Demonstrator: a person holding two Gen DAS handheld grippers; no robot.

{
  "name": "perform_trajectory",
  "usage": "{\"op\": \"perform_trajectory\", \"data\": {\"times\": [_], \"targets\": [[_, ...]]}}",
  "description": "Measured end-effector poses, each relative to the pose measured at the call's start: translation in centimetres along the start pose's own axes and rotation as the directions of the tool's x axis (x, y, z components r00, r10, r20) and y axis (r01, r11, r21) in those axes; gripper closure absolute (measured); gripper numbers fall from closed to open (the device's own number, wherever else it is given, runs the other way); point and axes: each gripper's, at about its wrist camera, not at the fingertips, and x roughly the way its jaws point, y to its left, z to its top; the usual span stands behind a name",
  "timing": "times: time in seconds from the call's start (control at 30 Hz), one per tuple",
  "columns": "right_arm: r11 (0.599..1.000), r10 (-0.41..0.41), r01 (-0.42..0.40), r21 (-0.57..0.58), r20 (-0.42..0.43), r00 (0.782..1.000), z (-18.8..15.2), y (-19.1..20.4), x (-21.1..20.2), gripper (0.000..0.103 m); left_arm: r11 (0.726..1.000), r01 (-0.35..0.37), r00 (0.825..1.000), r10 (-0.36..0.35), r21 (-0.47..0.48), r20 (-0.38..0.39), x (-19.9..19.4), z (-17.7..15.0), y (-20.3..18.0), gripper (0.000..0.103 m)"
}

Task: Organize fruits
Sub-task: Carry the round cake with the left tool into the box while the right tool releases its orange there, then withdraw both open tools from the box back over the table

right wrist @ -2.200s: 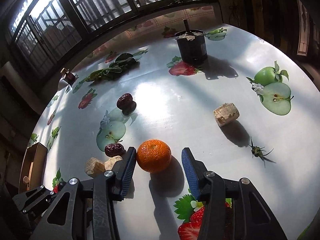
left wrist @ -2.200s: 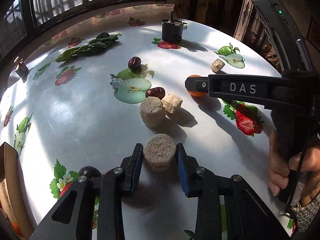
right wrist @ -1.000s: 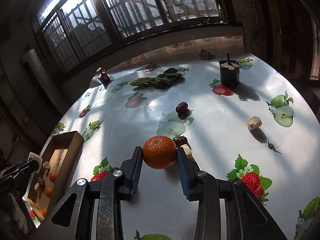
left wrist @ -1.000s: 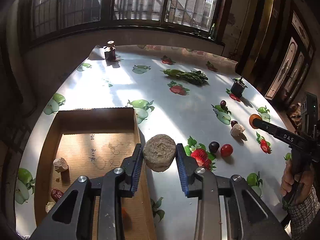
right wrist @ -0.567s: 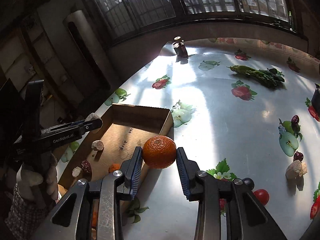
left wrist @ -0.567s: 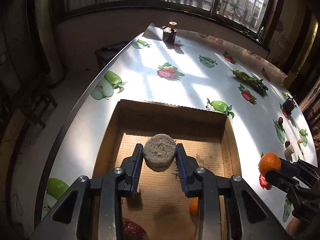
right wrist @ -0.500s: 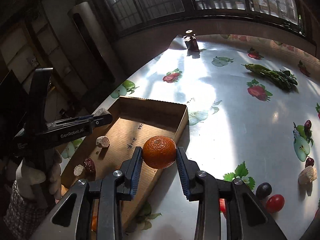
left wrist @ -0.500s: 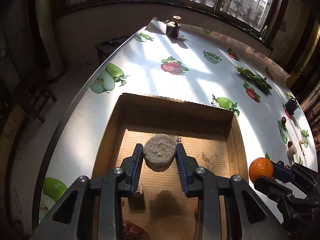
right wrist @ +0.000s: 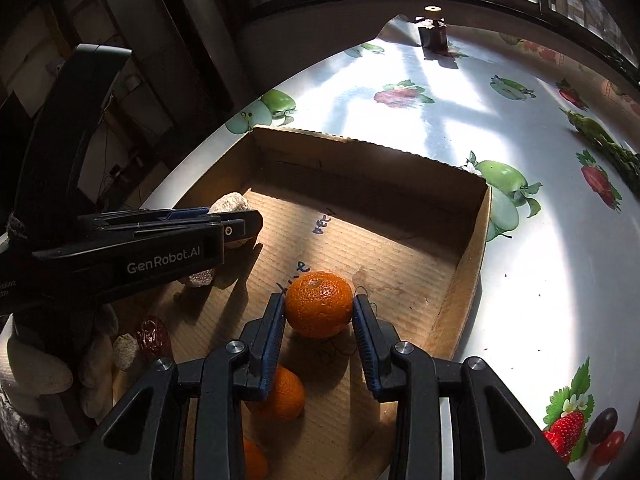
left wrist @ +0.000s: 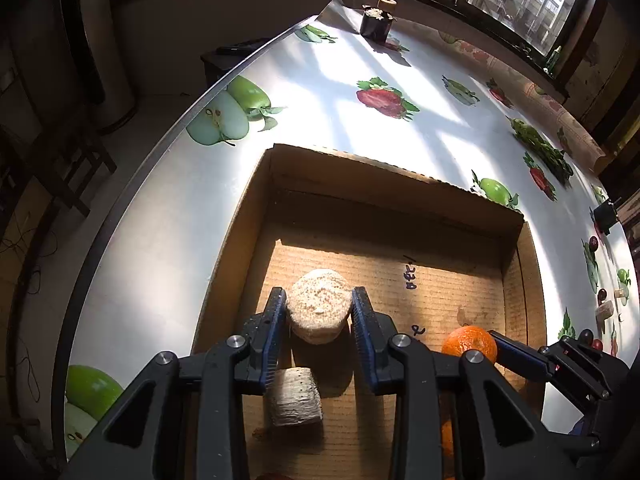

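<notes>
I have both grippers over the cardboard box (left wrist: 516, 276), each with its load pinched between the blue pads. The left gripper (left wrist: 319, 312) holds a pale, rough, round puck-shaped piece (left wrist: 319, 306) by its curved sides, hanging above the box floor near the left wall. Just under it, on the box floor, lies a similar pale chunk (left wrist: 294, 396). The right gripper (right wrist: 319, 314) holds the tangerine (right wrist: 319, 304) across its widest part, above the middle of the box floor and closer to the right wall than the left gripper is.

Already in the box: two more oranges (right wrist: 280, 398) below my right gripper, and a dark red date (right wrist: 154, 338) with some pale bits towards the near left corner.

My read on handling: the tangerine looks light, with a soft skin that gives, so a gentle squeeze at the widest part should do; pressing hard would bruise it, and its roundness means it may roll towards the other oranges once let go. The pale puck looks dry, stiff and very light, with a grainy surface that grips well; it could crumble at the edges, so I'd hold it by the flat of its side wall.
</notes>
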Motion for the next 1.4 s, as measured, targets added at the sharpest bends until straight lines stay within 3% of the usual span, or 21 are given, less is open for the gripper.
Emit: {"op": "perform_trajectory", "data": {"times": [0.17, 0.23, 0.3, 0.47, 0.6, 0.83, 0.97, 1.03, 1.13, 1.4], "targets": [[1.000, -0.003, 0.003, 0.011, 0.005, 1.000, 0.1, 0.1, 0.0, 0.063, 0.999, 0.025, 1.000, -0.024, -0.036, 0.010, -0.4, 0.0, 0.4, 0.070], [1.000, -0.003, 0.003, 0.008, 0.017, 1.000, 0.0, 0.3, -0.3, 0.057, 0.999, 0.031, 0.999, -0.029, -0.044, 0.026, -1.3, -0.1, 0.5, 0.070], [1.000, -0.006, 0.006, 0.003, 0.042, 0.999, 0.0, 0.5, -1.0, 0.052, 0.998, 0.034, 0.998, -0.032, -0.049, 0.056, -2.6, -0.3, 0.5, 0.067], [1.000, 0.007, -0.010, 0.028, 0.113, 0.994, -0.5, 0.4, -4.2, 0.052, 0.997, 0.050, 0.987, -0.041, -0.054, 0.153, -7.7, -1.9, 0.0, 0.061], [0.995, 0.017, -0.032, 0.089, 0.170, 0.985, -2.3, -0.6, -8.1, 0.047, 0.995, 0.098, 0.965, -0.091, -0.018, 0.245, -12.5, -4.3, -1.8, 0.046], [0.977, -0.036, -0.019, 0.213, 0.253, 0.967, -7.8, -3.2, -14.8, 0.040, 0.976, 0.213, 0.918, -0.212, 0.032, 0.335, -18.4, -9.3, -6.1, 0.045], [0.951, -0.083, -0.011, 0.310, 0.291, 0.953, -11.7, -5.4, -18.4, 0.040, 0.962, 0.271, 0.885, -0.267, 0.044, 0.381, -20.5, -12.8, -8.2, 0.039], [0.935, -0.114, -0.004, 0.354, 0.312, 0.943, -13.7, -6.4, -20.2, 0.040, 0.959, 0.278, 0.880, -0.280, 0.061, 0.384, -20.9, -14.0, -9.4, 0.039], [0.917, -0.171, 0.026, 0.399, 0.333, 0.927, -16.3, -7.2, -22.7, 0.040, 0.957, 0.272, 0.887, -0.290, 0.101, 0.359, -21.4, -15.2, -11.4, 0.039], [0.892, -0.276, 0.080, 0.446, 0.395, 0.876, -20.8, -7.5, -28.9, 0.039, 0.919, 0.332, 0.843, -0.390, 0.213, 0.371, -25.6, -18.8, -15.8, 0.037]]}}
